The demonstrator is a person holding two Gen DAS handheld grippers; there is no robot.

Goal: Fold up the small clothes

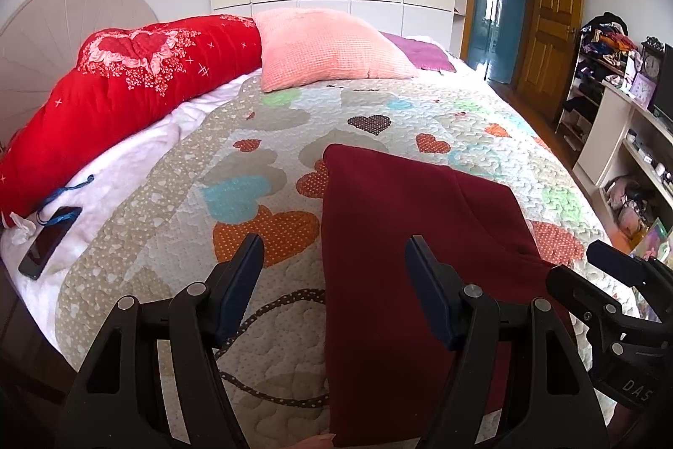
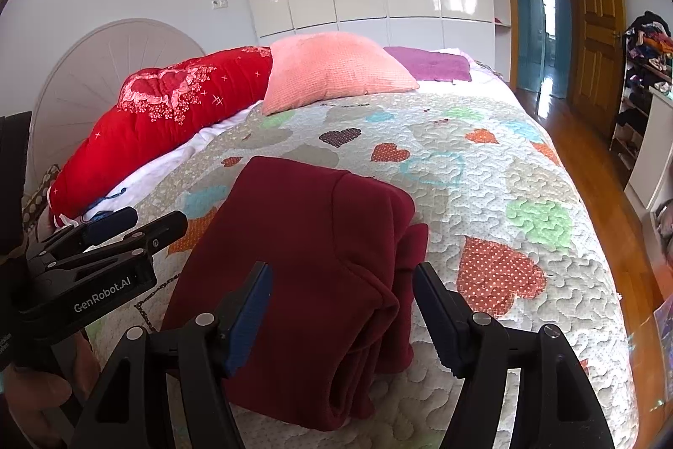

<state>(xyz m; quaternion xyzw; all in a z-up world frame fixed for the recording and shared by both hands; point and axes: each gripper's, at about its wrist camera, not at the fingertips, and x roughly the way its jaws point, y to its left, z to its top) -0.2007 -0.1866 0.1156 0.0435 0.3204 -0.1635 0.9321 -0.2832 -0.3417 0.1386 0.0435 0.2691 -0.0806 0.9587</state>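
Note:
A dark red garment (image 1: 404,221) lies folded lengthwise on the heart-patterned quilt (image 1: 260,137); in the right wrist view (image 2: 303,247) its right side is bunched in thick folds. My left gripper (image 1: 334,259) is open and empty, above the garment's near left edge. My right gripper (image 2: 343,289) is open and empty, above the garment's near right folds. The right gripper also shows in the left wrist view (image 1: 605,272), and the left gripper in the right wrist view (image 2: 143,221).
A red bolster (image 1: 126,87), pink pillow (image 1: 328,49) and purple cloth (image 1: 420,55) lie at the bed's head. A phone (image 1: 48,240) lies at the left edge. Shelves (image 1: 622,120) and a wooden door (image 1: 551,28) stand right.

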